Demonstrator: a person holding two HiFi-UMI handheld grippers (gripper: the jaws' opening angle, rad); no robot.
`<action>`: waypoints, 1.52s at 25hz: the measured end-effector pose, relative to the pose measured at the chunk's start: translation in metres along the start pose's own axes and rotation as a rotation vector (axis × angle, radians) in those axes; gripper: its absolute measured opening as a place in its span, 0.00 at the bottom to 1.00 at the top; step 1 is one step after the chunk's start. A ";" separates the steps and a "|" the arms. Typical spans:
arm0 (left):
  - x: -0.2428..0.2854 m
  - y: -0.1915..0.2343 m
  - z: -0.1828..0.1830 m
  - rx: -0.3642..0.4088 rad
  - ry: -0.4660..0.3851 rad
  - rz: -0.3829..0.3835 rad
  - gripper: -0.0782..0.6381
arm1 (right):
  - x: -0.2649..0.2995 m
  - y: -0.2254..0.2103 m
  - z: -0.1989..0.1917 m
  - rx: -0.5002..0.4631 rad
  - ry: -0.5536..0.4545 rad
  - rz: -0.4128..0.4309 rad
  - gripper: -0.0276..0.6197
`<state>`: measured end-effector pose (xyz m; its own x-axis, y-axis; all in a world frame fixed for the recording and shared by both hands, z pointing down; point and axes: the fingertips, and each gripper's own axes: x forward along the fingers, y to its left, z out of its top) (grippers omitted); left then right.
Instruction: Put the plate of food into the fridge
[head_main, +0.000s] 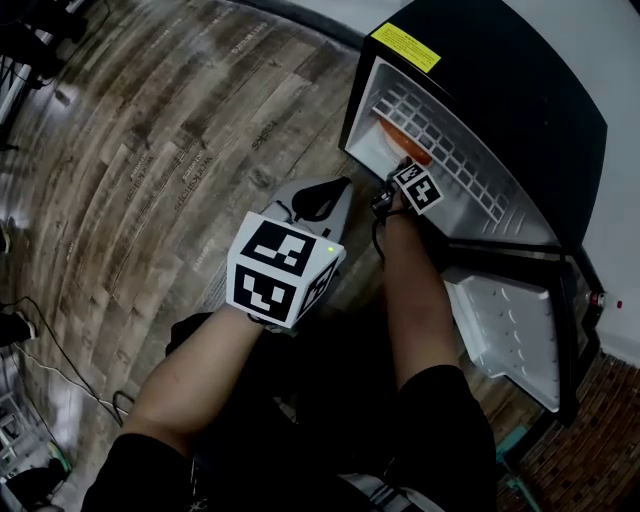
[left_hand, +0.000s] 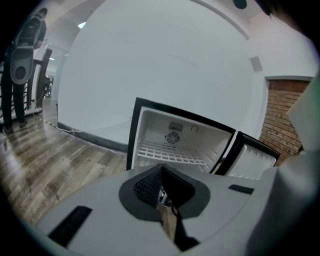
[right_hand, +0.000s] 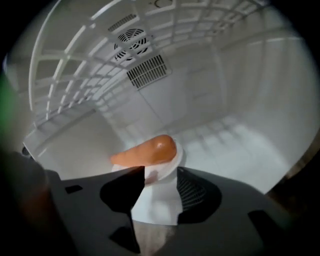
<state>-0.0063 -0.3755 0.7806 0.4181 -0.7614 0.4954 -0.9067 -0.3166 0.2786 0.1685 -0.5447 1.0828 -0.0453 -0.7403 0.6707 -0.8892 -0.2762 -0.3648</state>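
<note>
A small white plate (right_hand: 172, 169) with an orange piece of food (right_hand: 147, 151) rests on the white floor inside the open mini fridge (head_main: 500, 80). My right gripper (right_hand: 160, 189) reaches into the fridge and stands open; the plate's near rim lies between its jaws and the pads do not press on it. In the head view the food (head_main: 392, 133) shows under the wire shelf (head_main: 450, 150), just past the right gripper (head_main: 402, 172). My left gripper (head_main: 322, 198) hangs outside, in front of the fridge, with its jaws together and empty (left_hand: 162, 194).
The fridge door (head_main: 510, 325) stands swung open to the right, beside my right arm. A wire shelf (left_hand: 170, 152) spans the fridge above the plate. Wooden floor (head_main: 150, 150) stretches to the left, with cables (head_main: 50, 370) along its edge. A brick wall (left_hand: 282, 115) stands behind the door.
</note>
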 end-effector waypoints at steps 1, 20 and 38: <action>0.000 -0.002 0.001 0.002 -0.002 -0.006 0.10 | 0.000 -0.006 0.001 -0.040 -0.010 -0.035 0.36; 0.038 -0.013 0.004 -0.002 0.011 -0.012 0.10 | -0.119 0.051 0.036 -0.625 -0.107 0.293 0.06; 0.039 -0.035 0.068 0.083 -0.100 -0.004 0.10 | -0.358 0.094 0.197 -0.618 -0.427 0.364 0.06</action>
<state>0.0376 -0.4326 0.7338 0.4179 -0.8114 0.4087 -0.9082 -0.3625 0.2090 0.1912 -0.4261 0.6810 -0.3127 -0.9212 0.2315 -0.9475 0.3196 -0.0079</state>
